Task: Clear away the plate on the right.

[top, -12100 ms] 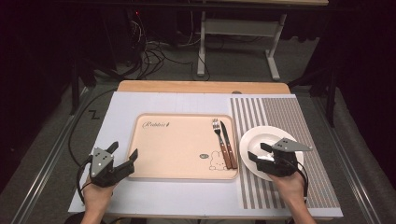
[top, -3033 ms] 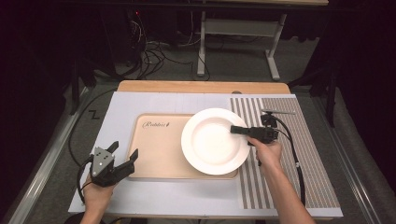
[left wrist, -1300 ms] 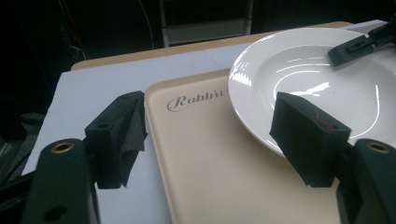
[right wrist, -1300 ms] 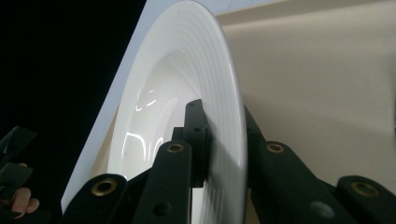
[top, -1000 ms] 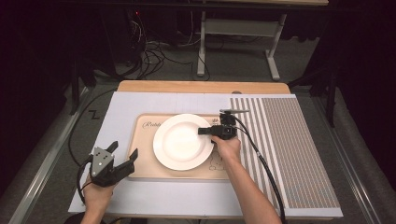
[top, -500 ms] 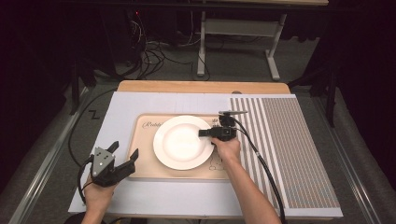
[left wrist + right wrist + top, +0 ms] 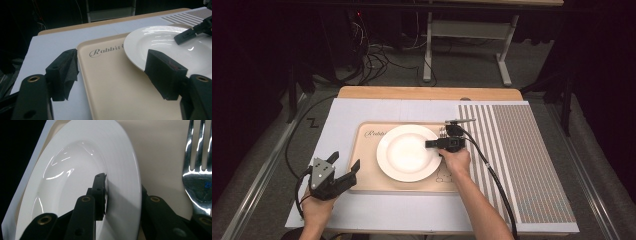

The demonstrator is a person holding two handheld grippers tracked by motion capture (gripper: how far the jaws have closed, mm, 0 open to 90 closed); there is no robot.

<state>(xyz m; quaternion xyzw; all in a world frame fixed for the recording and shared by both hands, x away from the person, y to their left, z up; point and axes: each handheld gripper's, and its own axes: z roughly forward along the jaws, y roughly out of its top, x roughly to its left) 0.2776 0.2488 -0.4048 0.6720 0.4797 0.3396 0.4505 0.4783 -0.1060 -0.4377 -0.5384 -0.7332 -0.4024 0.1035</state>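
A white plate [image 7: 407, 152] lies flat on the beige tray [image 7: 367, 182], right of its "Rabbit" lettering. My right gripper [image 7: 432, 144] reaches in from the right and straddles the plate's right rim. In the right gripper view one jaw hangs over the plate [image 7: 75, 170] and the other sits below the rim. The right gripper [image 7: 122, 190] has just been opening, and its pads stand off the rim between them. A fork [image 7: 197, 170] lies just beside it. My left gripper [image 7: 346, 160] rests open at the tray's front left corner, nothing between its jaws.
A striped mat [image 7: 522, 150] covers the right of the white board [image 7: 362, 110]. The right gripper's cable [image 7: 492, 180] trails back across the mat. The wooden table edge [image 7: 412, 93] runs along the far side, with floor cables and a metal stand beyond.
The right gripper carried the plate leftward from the striped mat onto the tray's middle. Over the last second plate and hands have stayed in place. The left gripper has not moved.
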